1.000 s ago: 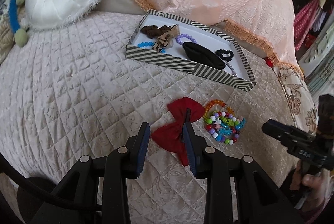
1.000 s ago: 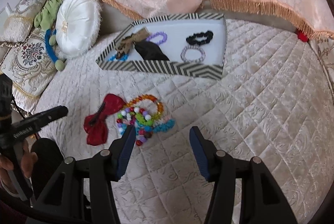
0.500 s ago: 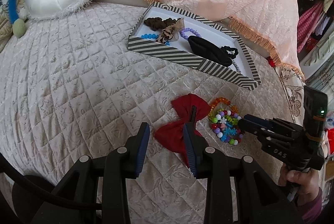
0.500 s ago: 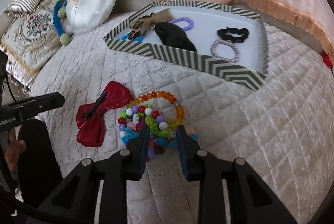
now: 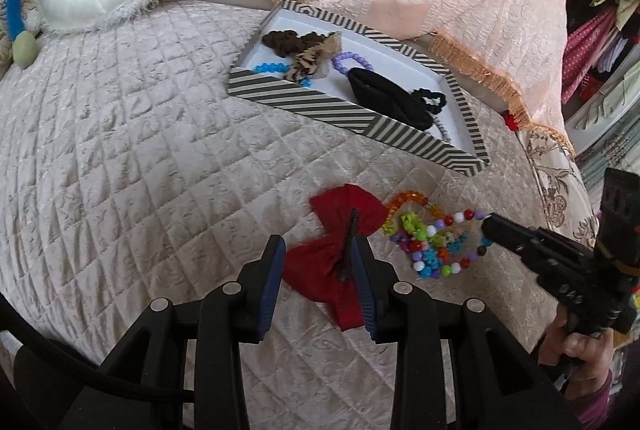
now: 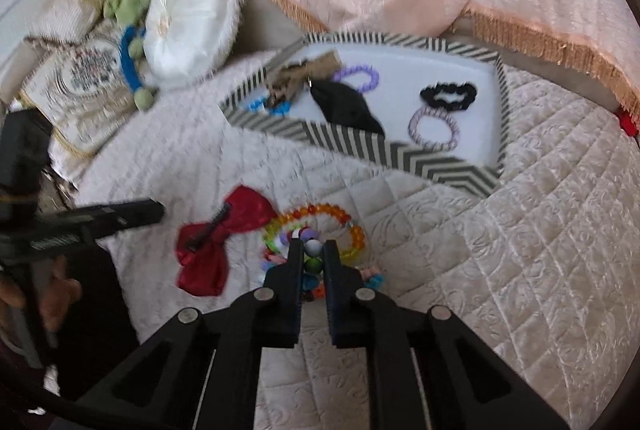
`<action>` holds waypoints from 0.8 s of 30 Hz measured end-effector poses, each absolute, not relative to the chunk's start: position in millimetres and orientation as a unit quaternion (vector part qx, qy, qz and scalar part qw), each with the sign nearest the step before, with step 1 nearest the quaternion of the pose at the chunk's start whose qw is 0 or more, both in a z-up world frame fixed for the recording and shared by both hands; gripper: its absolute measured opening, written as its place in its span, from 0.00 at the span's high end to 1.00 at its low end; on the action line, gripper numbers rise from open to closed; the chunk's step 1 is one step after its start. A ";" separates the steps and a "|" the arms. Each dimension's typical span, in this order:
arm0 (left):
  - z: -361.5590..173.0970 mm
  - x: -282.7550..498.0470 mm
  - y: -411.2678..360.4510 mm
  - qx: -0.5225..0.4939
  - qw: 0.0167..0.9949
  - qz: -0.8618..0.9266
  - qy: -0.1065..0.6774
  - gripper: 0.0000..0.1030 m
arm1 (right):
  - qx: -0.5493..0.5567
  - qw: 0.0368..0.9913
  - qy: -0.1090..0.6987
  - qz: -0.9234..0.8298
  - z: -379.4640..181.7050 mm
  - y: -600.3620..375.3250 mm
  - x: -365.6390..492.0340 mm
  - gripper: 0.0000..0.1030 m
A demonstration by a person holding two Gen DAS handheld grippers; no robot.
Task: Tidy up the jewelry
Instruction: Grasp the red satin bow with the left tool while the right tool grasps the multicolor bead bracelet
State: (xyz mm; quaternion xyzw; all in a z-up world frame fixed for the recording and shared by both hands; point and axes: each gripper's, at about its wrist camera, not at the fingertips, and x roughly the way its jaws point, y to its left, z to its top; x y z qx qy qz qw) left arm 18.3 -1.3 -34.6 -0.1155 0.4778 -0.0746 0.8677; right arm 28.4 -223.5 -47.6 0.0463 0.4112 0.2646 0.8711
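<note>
bow [image 5: 334, 262] left of beads [image 5: 434, 242] | tray [image 5: 352, 115] behind both

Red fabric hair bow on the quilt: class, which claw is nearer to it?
Left. The left claw straddles the red fabric hair bow; the right claw sits beside it, over the beads.

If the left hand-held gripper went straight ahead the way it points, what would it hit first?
Most likely the red bow: it lies on the quilt partly between the open left hand-held gripper fingers. Height above the quilt is unclear.
</note>
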 end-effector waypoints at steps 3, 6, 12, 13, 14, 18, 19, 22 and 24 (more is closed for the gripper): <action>-36.2 21.5 -9.3 -0.116 0.865 -0.085 0.481 0.80 | 0.060 0.878 0.395 0.264 -34.3 -232.6 23.8 0.91; -39.8 26.4 -20.9 -0.095 0.865 -0.088 0.485 0.77 | 0.070 0.885 0.378 0.263 -21.6 -239.8 19.7 0.91; -58.3 36.9 -47.0 -0.022 0.864 -0.073 0.498 0.77 | 0.076 0.892 0.360 0.260 -4.2 -250.8 12.7 0.91; -62.6 38.3 -48.8 -0.016 0.862 -0.070 0.502 0.77 | 0.077 0.893 0.359 0.260 -2.3 -251.8 12.0 0.91; -66.0 39.1 -49.3 -0.014 0.859 -0.069 0.506 0.77 | 0.077 0.894 0.357 0.258 -0.4 -253.1 11.1 0.91; -74.3 39.2 -47.5 -0.011 0.859 -0.064 0.507 0.96 | 0.078 0.896 0.352 0.258 4.7 -255.4 9.3 0.91; -74.5 38.9 -45.3 -0.012 0.860 -0.062 0.506 0.97 | 0.077 0.897 0.351 0.258 5.2 -255.0 9.2 0.91; -69.8 37.0 -40.6 -0.021 0.863 -0.062 0.501 1.00 | 0.074 0.897 0.351 0.257 6.8 -253.8 9.1 0.91; -62.8 34.7 -39.7 -0.014 0.870 -0.056 0.489 1.00 | 0.073 0.898 0.352 0.255 7.3 -252.9 9.8 0.91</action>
